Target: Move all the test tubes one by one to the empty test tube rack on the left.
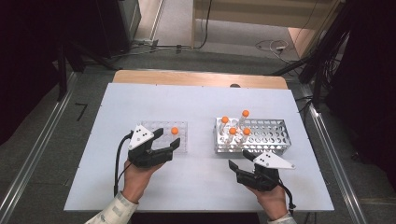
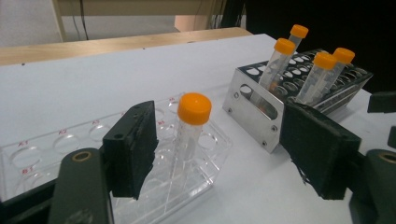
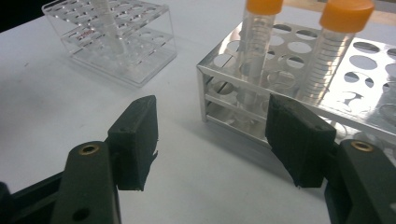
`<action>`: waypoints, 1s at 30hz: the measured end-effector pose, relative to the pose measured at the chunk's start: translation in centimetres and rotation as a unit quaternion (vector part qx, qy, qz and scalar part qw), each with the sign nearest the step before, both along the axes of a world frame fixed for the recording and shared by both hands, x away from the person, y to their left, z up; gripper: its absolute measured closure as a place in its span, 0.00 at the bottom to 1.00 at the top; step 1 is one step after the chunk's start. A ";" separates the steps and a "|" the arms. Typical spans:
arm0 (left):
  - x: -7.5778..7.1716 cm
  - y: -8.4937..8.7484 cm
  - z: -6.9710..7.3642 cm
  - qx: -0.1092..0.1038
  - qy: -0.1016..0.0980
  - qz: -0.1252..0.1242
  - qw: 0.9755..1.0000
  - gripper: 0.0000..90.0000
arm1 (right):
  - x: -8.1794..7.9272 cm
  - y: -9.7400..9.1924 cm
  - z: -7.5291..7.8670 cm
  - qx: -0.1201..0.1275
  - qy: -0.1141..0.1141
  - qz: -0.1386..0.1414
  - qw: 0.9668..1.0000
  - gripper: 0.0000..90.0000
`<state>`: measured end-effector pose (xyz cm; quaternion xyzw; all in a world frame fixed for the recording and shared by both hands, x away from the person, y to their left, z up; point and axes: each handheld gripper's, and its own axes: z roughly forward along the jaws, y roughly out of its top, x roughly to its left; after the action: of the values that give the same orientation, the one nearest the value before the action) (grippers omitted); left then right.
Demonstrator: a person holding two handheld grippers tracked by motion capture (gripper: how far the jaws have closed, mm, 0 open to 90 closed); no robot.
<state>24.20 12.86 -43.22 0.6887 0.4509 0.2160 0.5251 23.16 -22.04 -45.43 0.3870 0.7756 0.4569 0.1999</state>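
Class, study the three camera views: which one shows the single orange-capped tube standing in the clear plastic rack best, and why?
The left gripper view: the tube stands close and whole, orange cap on top, in the clear rack. The high view shows little beyond its cap as an orange dot. The right gripper view shows its clear body far off, the cap cut off.

Orange-capped tube (image 2: 189, 135), clear rack (image 2: 65, 149), seemingly silver rack (image 2: 261, 116).
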 end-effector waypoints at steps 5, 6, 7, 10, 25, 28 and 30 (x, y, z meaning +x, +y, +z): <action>-0.7 0.7 -0.2 -0.016 0.008 -0.001 1.000 0.31 | 0.4 -0.4 0.0 -0.001 -0.005 -0.017 1.000 0.38; -0.8 0.8 -0.3 -0.017 0.011 -0.001 1.000 0.33 | 0.7 -0.6 0.0 -0.001 -0.009 -0.022 1.000 0.38; -1.0 0.8 -0.4 -0.017 0.012 0.000 1.000 0.33 | 0.7 -0.6 0.0 -0.001 -0.009 -0.022 1.000 0.38; -1.6 0.8 -0.7 -0.007 0.005 0.004 1.000 0.32 | 1.1 -0.9 0.0 -0.001 -0.009 -0.033 0.999 0.39; -3.3 0.5 -1.5 0.023 -0.005 0.016 1.000 0.23 | 4.0 -1.3 -0.3 -0.005 -0.019 -0.084 0.996 0.51; -3.3 0.4 -1.7 0.023 0.000 0.016 1.000 0.21 | 4.5 -1.4 -0.3 -0.005 -0.023 -0.089 0.996 0.55; -3.2 0.5 -1.8 0.021 0.003 0.018 1.000 0.19 | 5.0 -1.3 -0.3 -0.004 -0.026 -0.092 0.995 0.59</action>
<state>20.95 13.37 -45.03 0.6921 0.4601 0.2323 0.5054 28.12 -23.38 -45.77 0.4436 0.7331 0.4436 0.2628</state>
